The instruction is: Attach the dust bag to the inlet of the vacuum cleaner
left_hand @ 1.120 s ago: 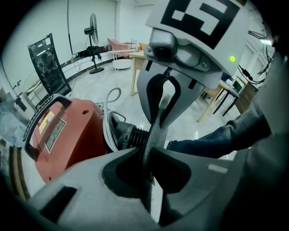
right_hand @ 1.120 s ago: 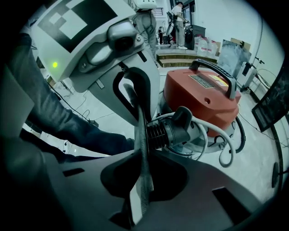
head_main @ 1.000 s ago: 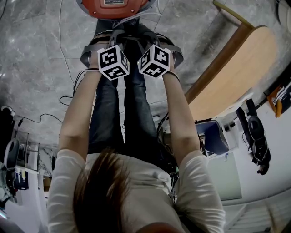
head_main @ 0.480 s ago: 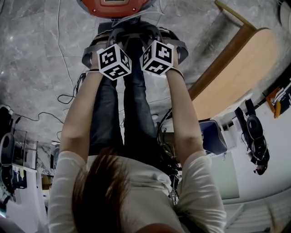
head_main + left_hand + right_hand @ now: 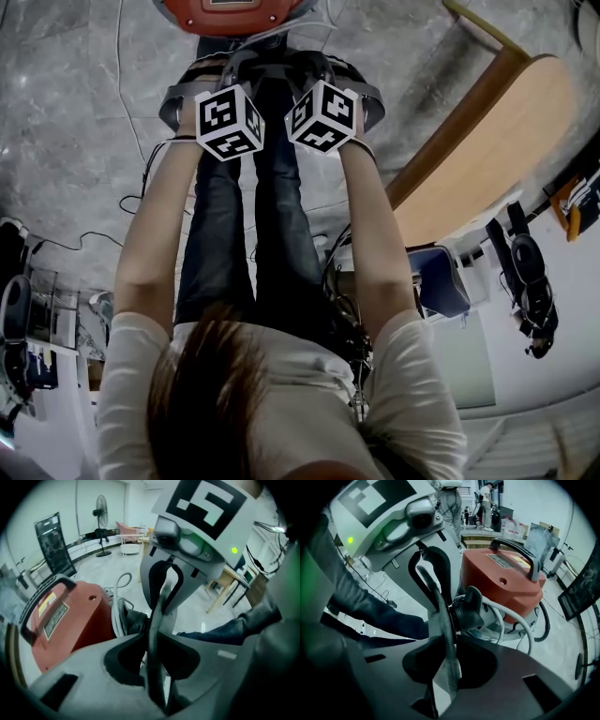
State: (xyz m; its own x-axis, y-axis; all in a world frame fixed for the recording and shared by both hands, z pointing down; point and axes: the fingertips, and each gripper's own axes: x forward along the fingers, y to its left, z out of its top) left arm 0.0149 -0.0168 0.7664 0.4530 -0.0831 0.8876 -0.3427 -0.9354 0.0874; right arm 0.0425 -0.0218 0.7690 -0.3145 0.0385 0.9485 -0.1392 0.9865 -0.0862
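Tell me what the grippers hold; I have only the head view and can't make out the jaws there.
Observer: The left gripper is shut on the edge of the grey dust bag.
Operator: And the right one?
Observer: The right gripper is shut on the same bag.
Operator: Where is the inlet?
Observer: The black inlet of the red vacuum cleaner sits just behind the bag; I cannot tell whether they touch.

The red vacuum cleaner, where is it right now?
On the floor at the head view's top centre, the red vacuum cleaner stands just beyond the left gripper and right gripper, which both pinch the dust bag.
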